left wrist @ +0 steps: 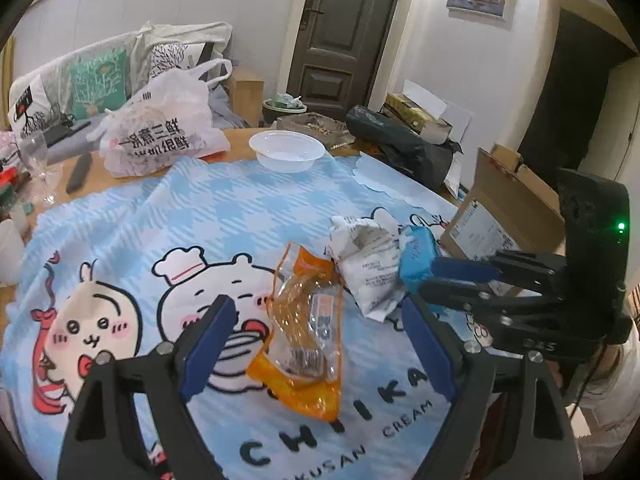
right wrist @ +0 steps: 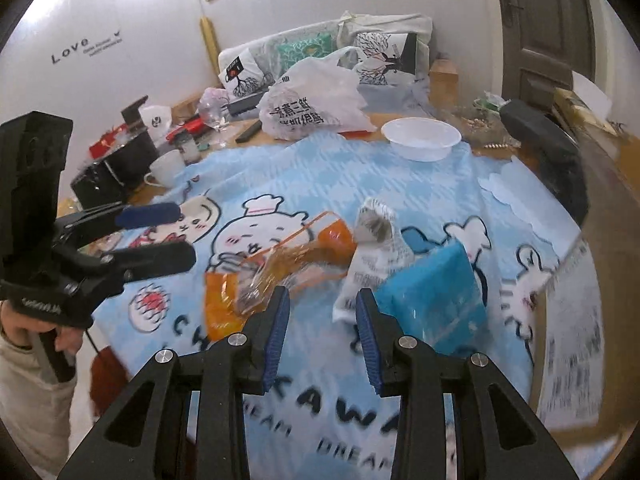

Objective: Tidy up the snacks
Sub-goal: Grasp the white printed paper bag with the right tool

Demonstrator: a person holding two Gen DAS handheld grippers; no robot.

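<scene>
An orange snack packet (left wrist: 306, 332) (right wrist: 256, 280) lies on the blue cartoon cloth. A white printed packet (left wrist: 370, 264) (right wrist: 374, 240) stands crumpled beside it, with a blue packet (left wrist: 418, 254) (right wrist: 436, 296) on its right. My left gripper (left wrist: 320, 320) (right wrist: 176, 232) is open, its fingers on either side of the orange packet and above it. My right gripper (right wrist: 322, 312) (left wrist: 432, 276) is open, its blue pads close beside the blue packet, touching or nearly so; nothing is gripped.
A white bowl (left wrist: 286, 151) (right wrist: 420, 136) stands at the cloth's far edge. A white plastic shopping bag (left wrist: 160, 128) (right wrist: 312, 100), a wine glass (left wrist: 38, 160), a white mug (right wrist: 168, 168) and black boxes crowd the far left. A cardboard box (left wrist: 504, 208) stands at the right.
</scene>
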